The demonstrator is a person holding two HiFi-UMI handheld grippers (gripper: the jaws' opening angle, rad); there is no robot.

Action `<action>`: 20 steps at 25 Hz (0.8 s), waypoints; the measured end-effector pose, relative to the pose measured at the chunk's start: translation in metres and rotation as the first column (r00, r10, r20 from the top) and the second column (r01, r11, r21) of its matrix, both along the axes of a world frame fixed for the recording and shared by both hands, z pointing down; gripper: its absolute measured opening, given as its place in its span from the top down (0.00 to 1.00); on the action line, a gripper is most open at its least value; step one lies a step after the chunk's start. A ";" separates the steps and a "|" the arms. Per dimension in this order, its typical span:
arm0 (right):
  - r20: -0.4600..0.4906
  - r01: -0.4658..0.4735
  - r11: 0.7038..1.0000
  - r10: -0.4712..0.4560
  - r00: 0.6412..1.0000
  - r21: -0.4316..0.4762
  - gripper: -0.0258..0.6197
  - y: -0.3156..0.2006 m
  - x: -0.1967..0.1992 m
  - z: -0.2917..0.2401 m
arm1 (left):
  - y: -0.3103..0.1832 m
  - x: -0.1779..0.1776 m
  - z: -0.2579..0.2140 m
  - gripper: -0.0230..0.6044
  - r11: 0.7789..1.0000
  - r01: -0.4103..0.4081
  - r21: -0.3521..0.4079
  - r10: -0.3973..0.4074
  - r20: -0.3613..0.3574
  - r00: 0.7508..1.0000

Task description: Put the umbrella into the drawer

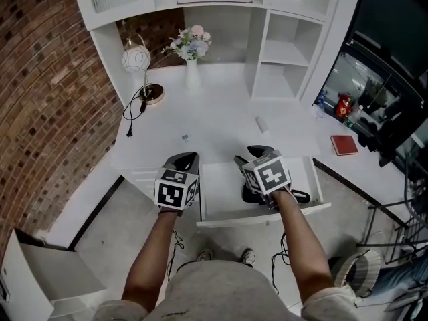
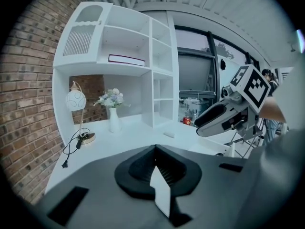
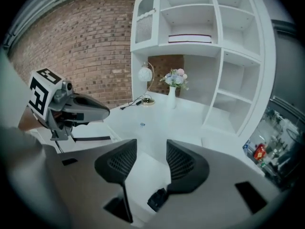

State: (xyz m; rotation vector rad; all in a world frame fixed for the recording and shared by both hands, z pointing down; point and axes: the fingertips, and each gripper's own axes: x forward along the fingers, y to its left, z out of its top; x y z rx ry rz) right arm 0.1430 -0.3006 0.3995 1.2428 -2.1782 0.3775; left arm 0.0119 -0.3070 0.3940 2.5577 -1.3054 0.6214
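Head view: the umbrella is black and folded short, and it lies in the right part of the open drawer under the white counter; the right hand-held gripper hangs over it and hides much of it; the left hand-held gripper is above the drawer's left edge.

Left gripper view: its jaws are pressed together with nothing between them; this view alone shows the right hand-held gripper from the side, with the vase of flowers and the lamp beyond on the counter.

Right gripper view: its jaws stand apart with nothing between the pads; below them a dark end of the umbrella shows on the drawer's white floor; the left hand-held gripper shows at the left.
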 end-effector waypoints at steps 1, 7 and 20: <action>0.018 -0.010 1.000 0.010 1.000 0.012 0.65 0.000 -0.004 -0.005 | -0.001 -0.002 -0.002 0.97 1.000 0.000 0.002 0.000 -0.008 1.000; 0.101 -0.083 0.992 0.073 0.992 0.095 0.71 0.001 -0.025 -0.026 | -0.011 -0.019 -0.012 0.97 1.000 -0.015 0.022 0.016 -0.025 1.000; 0.151 -0.134 0.961 0.099 0.984 0.243 0.81 -0.008 -0.070 -0.053 | -0.030 -0.050 -0.033 0.97 0.996 -0.046 0.081 0.050 -0.058 0.997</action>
